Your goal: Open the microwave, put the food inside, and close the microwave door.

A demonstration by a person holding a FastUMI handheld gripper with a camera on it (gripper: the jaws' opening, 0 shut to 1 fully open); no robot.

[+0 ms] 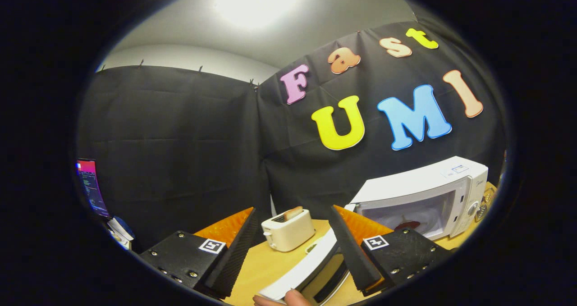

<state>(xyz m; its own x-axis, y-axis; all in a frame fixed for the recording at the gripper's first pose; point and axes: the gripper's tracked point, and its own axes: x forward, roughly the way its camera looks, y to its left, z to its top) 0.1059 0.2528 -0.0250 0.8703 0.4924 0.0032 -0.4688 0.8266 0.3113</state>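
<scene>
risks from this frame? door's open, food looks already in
1. The open microwave door sticks out between the spread tongs; a careless push could glance off its edge, so it may not latch.
2. A fingertip rests at the door's near corner and could get pinched as it swings toward the microwave.
3. The toaster stands just beyond the door; a wide swing could bump it.
</scene>
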